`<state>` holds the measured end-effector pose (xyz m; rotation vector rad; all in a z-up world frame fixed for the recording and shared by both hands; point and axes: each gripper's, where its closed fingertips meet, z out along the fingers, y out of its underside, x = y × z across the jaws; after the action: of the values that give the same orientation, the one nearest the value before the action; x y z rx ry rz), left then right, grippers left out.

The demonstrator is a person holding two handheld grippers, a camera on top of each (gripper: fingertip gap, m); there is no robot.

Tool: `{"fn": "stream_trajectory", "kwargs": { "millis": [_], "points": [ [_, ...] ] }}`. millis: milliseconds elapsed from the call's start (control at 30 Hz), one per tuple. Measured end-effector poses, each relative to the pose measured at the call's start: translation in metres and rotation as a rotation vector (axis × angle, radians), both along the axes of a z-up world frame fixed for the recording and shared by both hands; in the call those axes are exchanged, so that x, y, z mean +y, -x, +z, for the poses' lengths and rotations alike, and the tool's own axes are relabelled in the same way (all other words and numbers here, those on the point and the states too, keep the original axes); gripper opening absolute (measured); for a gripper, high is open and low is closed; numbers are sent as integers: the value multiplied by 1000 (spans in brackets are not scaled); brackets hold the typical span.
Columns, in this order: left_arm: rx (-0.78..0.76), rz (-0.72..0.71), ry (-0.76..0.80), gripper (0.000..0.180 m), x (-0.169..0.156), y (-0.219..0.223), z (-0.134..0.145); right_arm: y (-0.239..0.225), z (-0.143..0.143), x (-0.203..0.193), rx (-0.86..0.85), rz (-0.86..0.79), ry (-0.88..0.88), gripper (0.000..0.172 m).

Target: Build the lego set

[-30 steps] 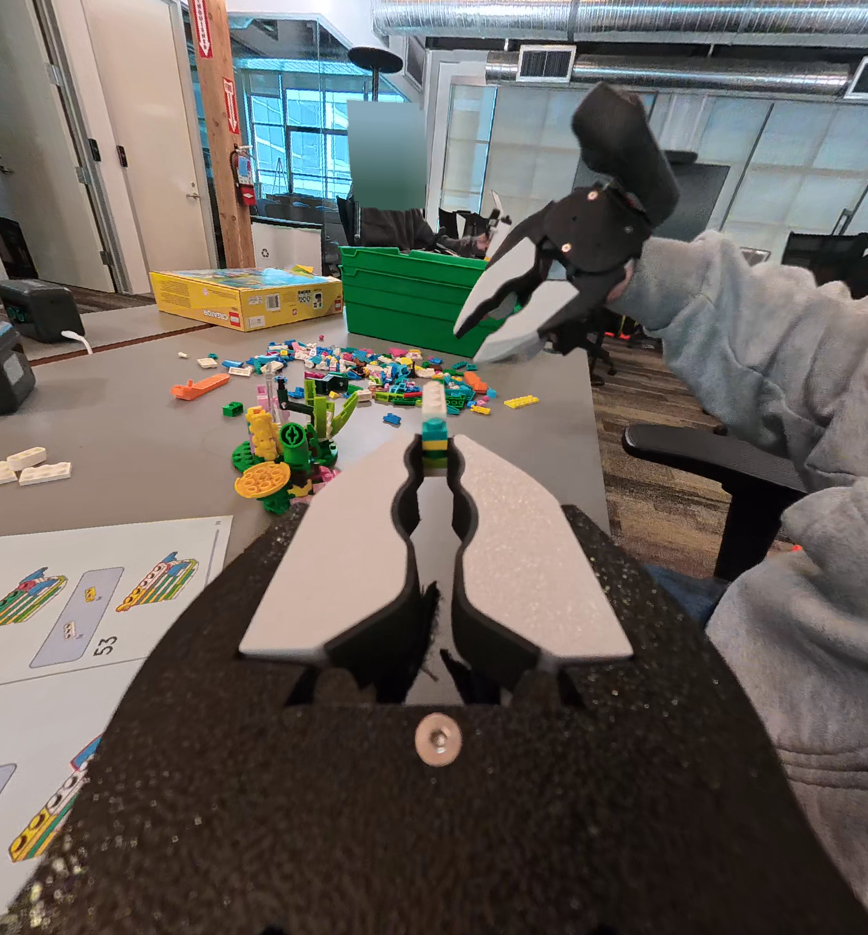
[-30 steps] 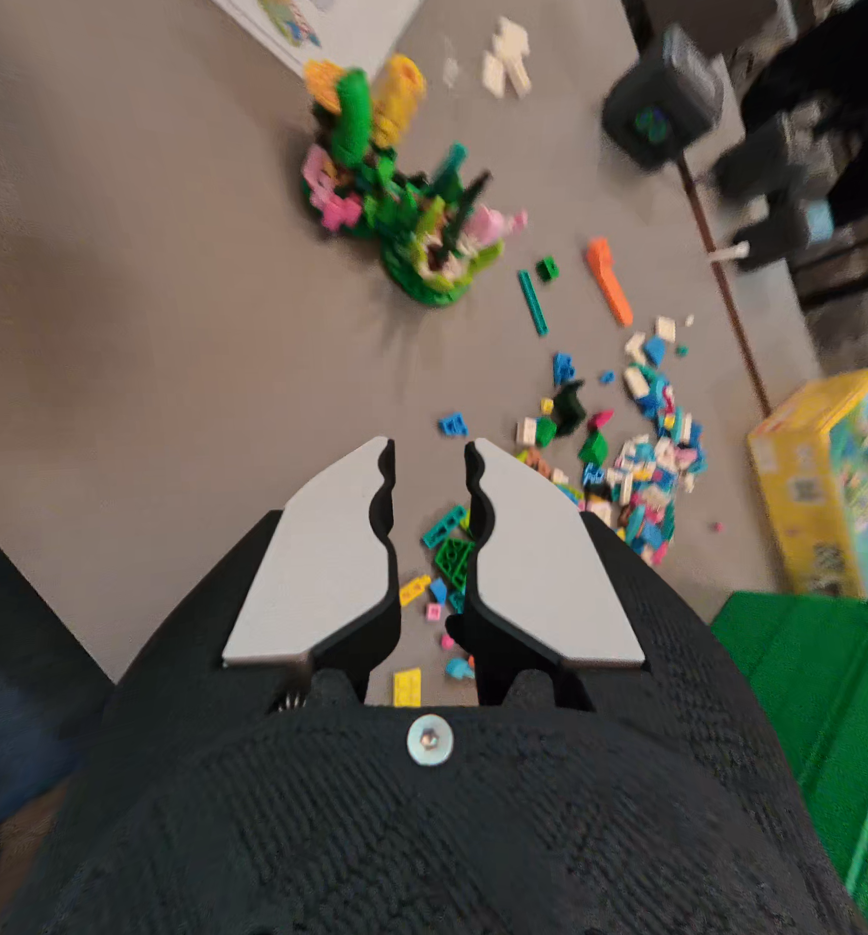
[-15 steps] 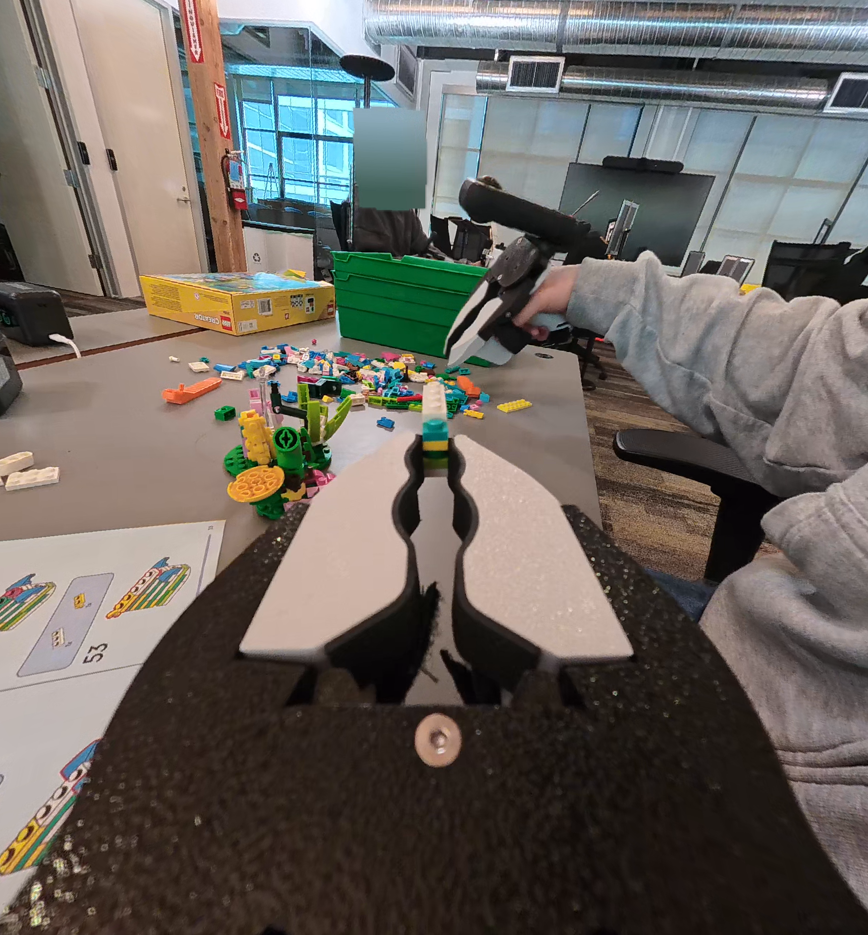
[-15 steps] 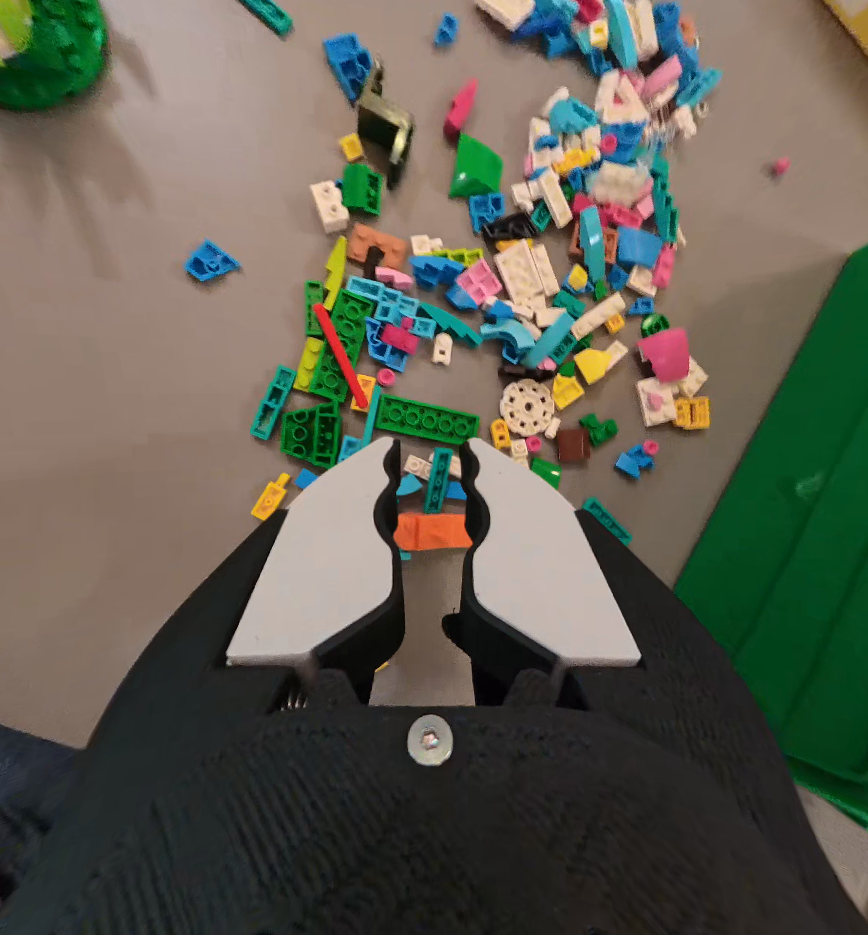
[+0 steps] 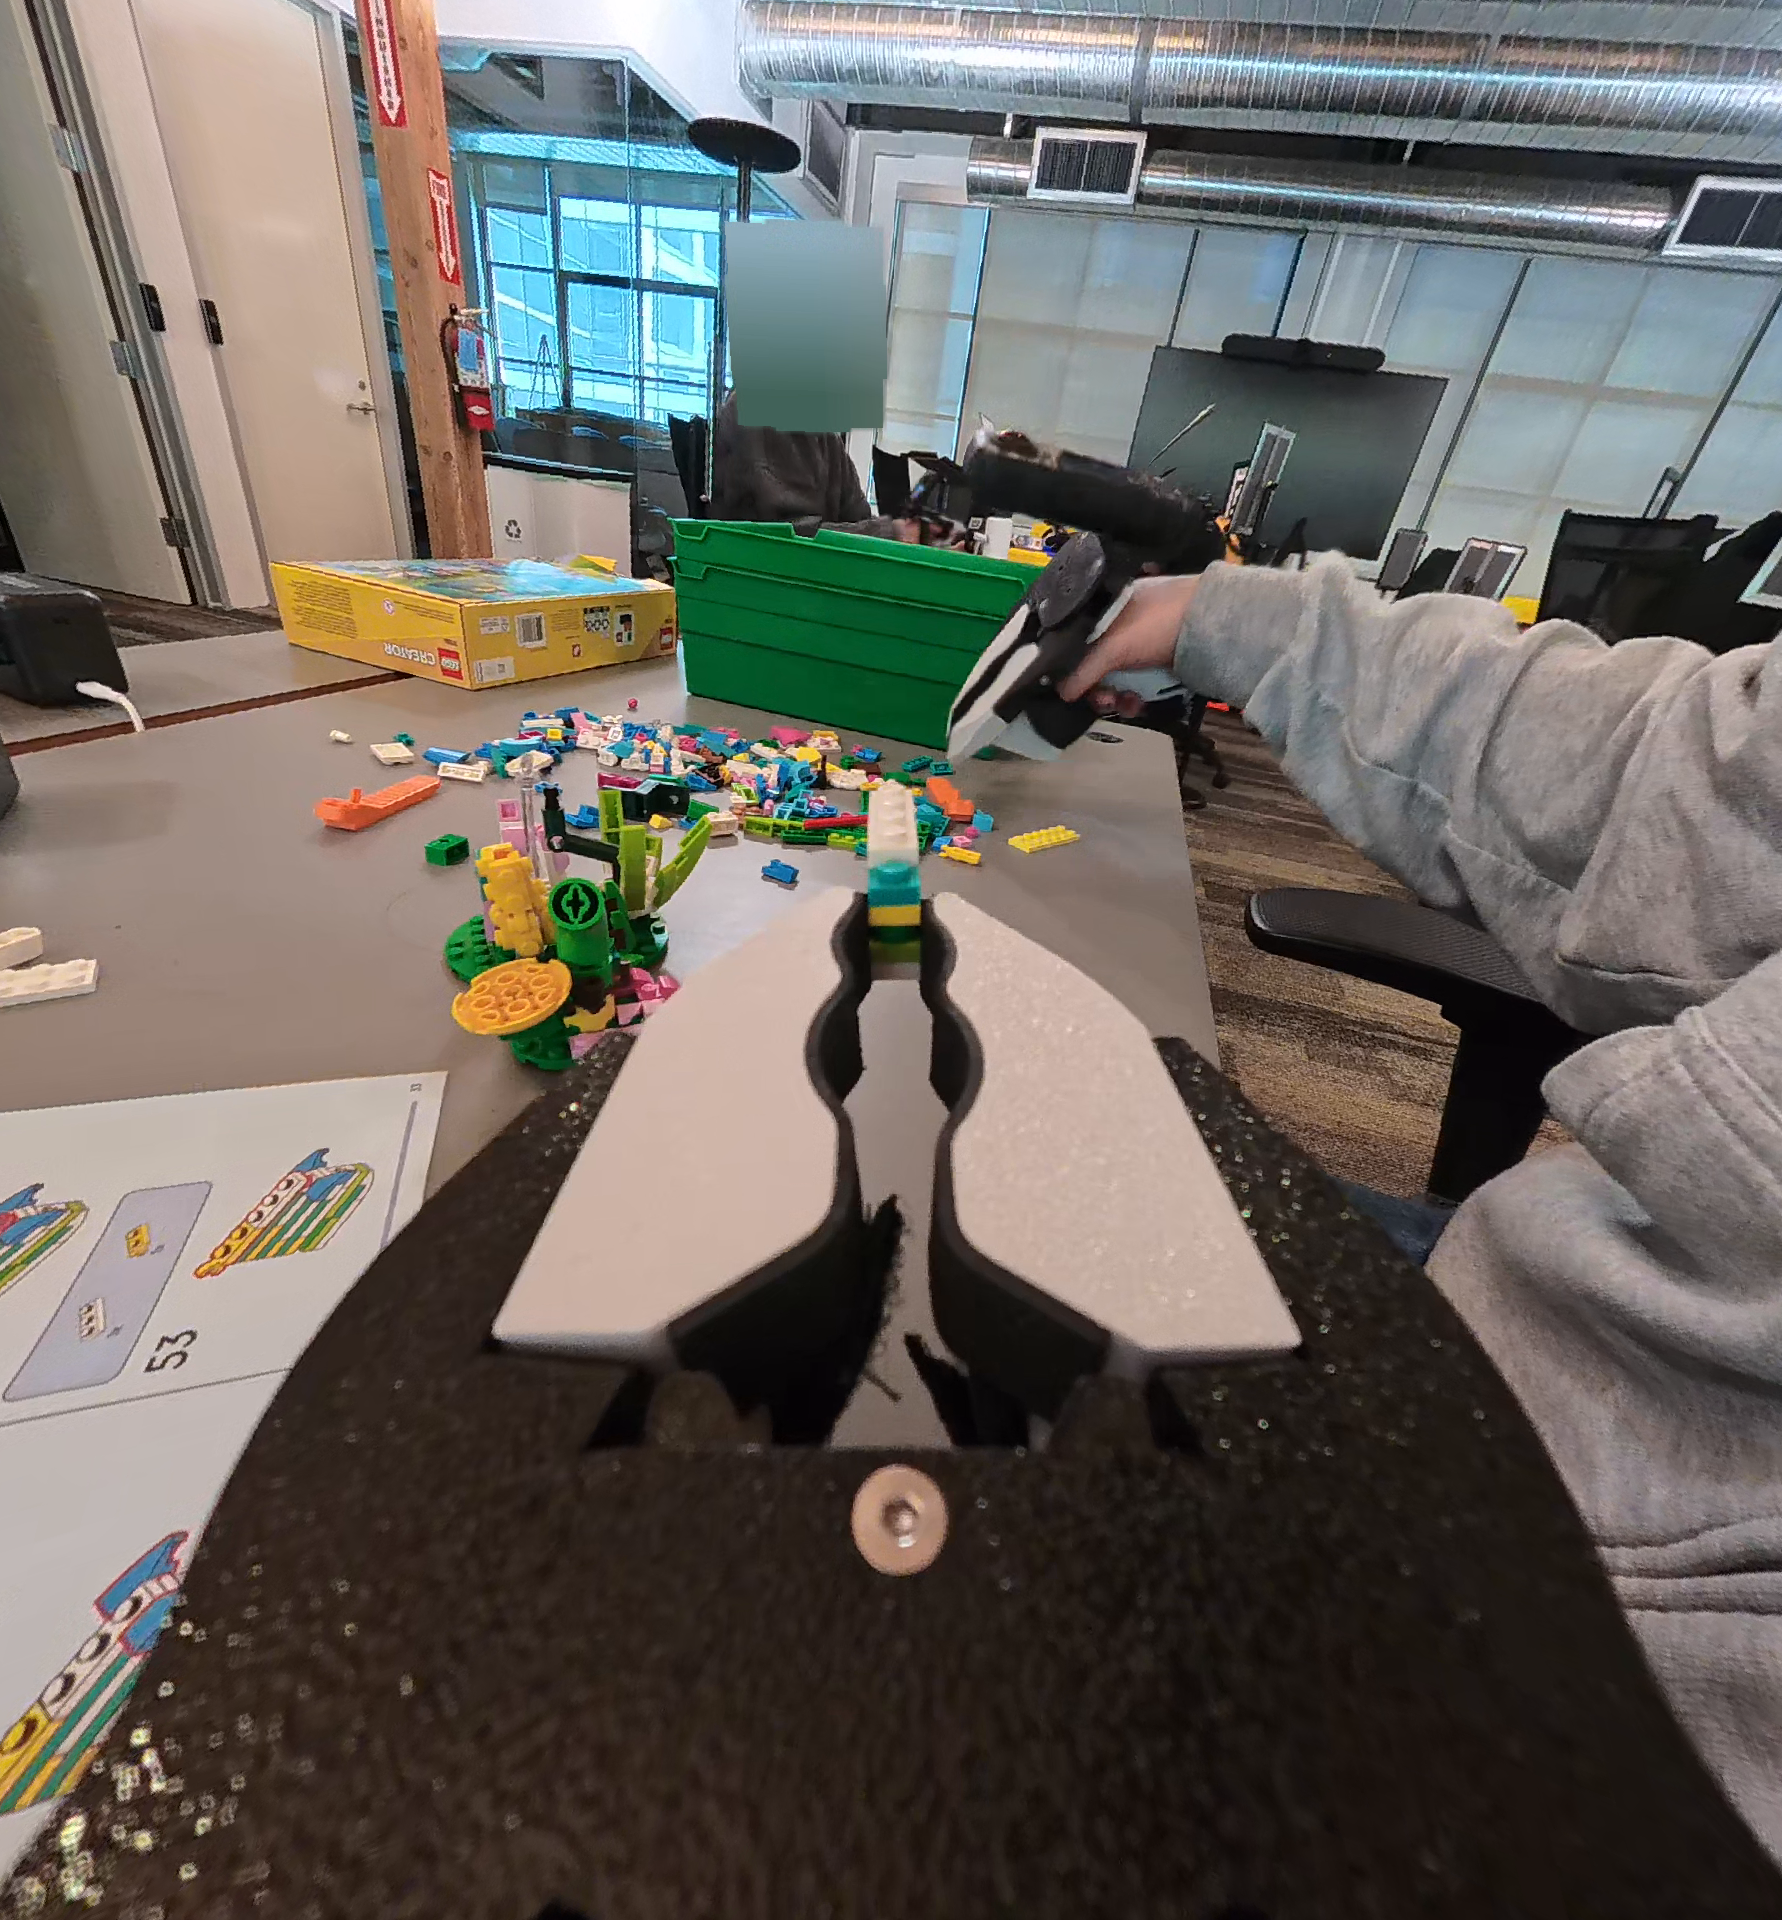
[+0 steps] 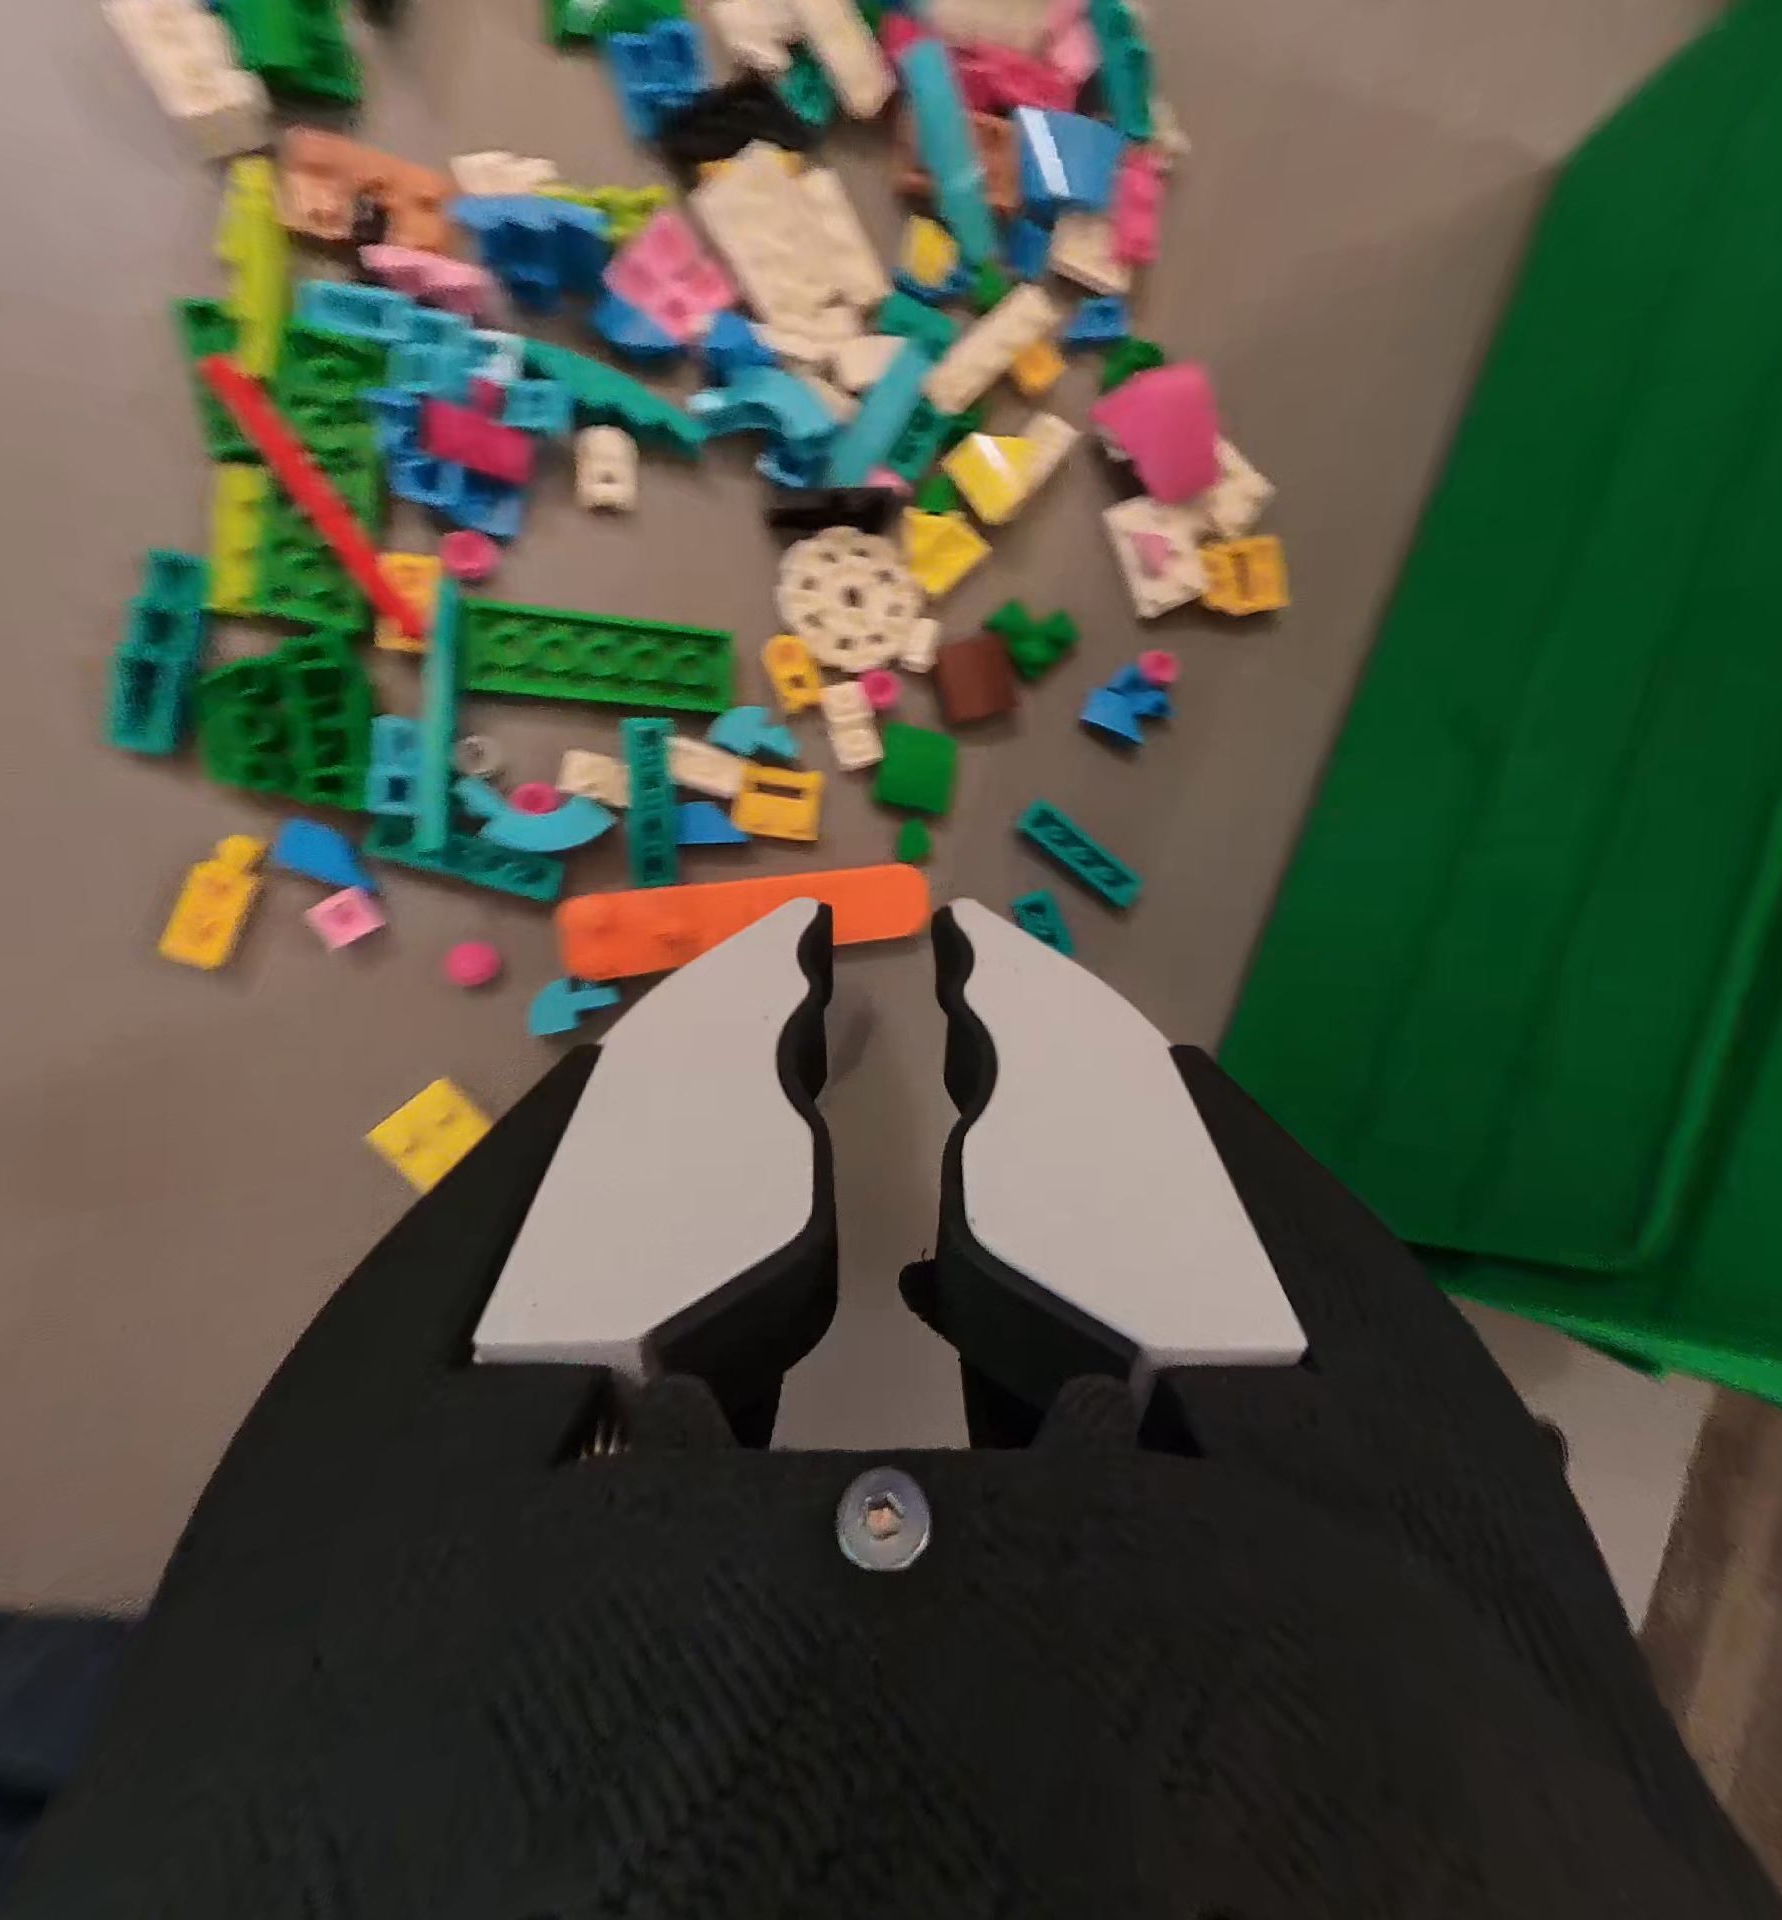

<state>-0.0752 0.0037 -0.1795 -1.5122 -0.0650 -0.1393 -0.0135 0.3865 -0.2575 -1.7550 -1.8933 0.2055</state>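
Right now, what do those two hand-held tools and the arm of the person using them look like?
Each tool, left tool and right tool, has a rough black, speckled body, a silver screw at its centre and two light grey fingers with wavy black inner pads. Seen from the left one, the right has a black handle. The person wears a soft grey fleece sleeve.

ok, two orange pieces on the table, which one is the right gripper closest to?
The long flat orange plate at the near edge of the loose brick pile, right at the open right gripper tips. The other orange piece lies alone, far left of the pile.
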Motion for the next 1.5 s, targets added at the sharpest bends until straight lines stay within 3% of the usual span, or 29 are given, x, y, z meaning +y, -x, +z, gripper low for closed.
{"fn": "stream_trajectory", "kwargs": {
  "millis": [200,300,1000,1500],
  "points": [
    [-4,-8,-7,8,-1,-1,1,0,-10,20,23,-199,44,16],
    [-1,-9,-7,8,-1,-1,1,0,-15,21,17,-221,45,15],
    [-9,-14,-7,8,0,-2,1,2,-21,-6,-49,-131,62,7],
    [-11,-14,-7,8,0,-2,1,13,-3,-16,14,-100,7,7]
  ]
}}
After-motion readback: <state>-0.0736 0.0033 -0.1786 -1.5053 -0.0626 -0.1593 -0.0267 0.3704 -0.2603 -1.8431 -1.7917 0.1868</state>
